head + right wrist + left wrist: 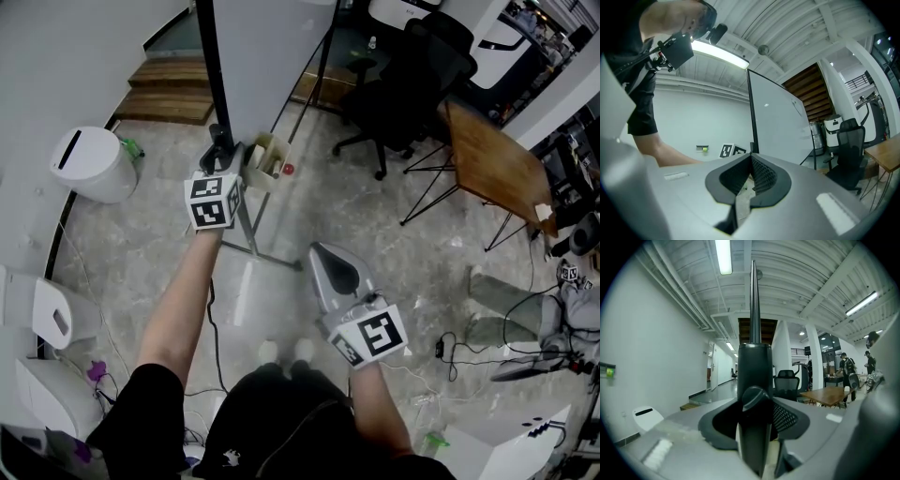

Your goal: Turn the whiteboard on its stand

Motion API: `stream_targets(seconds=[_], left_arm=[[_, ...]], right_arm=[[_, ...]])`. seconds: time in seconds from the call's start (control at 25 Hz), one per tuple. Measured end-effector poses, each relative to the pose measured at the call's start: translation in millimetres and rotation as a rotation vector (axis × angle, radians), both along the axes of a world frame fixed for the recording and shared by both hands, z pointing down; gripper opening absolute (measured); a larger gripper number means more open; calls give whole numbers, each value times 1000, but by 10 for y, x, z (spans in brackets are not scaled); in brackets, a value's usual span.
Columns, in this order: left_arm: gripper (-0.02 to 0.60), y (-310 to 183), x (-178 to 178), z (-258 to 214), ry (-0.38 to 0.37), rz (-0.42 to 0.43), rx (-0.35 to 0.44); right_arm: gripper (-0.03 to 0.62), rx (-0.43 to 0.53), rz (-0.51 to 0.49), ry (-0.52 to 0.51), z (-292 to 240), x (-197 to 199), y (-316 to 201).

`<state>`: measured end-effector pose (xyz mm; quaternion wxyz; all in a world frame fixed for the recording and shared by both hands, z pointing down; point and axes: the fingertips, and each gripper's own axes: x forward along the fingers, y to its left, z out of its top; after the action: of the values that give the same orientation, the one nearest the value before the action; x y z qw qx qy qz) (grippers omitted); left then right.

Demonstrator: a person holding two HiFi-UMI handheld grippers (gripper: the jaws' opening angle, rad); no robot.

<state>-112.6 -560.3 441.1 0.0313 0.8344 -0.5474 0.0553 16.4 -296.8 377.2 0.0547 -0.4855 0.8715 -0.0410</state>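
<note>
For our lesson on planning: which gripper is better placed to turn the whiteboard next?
Left. The left gripper is clamped on the whiteboard at its dark edge; the right gripper hangs back, shut and empty.

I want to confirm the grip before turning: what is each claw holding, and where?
The left claw clamps the black upright at the whiteboard edge, beside a knob on it. The right claw is shut on nothing.

I counted one white, black-framed whiteboard (267, 56) far left, two grey handheld grippers near, left gripper (221, 150) and right gripper (330, 267), one black office chair (412, 80) and one brown wooden table (492, 164) far right.
</note>
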Motion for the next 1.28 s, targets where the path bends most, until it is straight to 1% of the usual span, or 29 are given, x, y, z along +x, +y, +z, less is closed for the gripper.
stream_targets(seconds=[0.4, 0.6, 0.8, 1.0, 1.16, 1.28], left_arm=[[192, 110, -63, -4, 3, -9, -11], [192, 236, -121, 11, 3, -3, -16], [192, 376, -212, 22, 8, -12, -14], [192, 496, -212, 28, 4, -9, -18], [192, 545, -231, 17, 4, -21, -31], [192, 654, -264, 3, 10, -35, -36]], right_arm=[[5, 9, 18, -3, -36, 1, 134], [5, 13, 26, -4, -24, 9, 201], [5, 17, 16, -2, -34, -73, 269], [5, 21, 15, 0, -32, -70, 336], [5, 24, 16, 0, -64, -101, 389], [5, 20, 25, 2, -62, -41, 429]])
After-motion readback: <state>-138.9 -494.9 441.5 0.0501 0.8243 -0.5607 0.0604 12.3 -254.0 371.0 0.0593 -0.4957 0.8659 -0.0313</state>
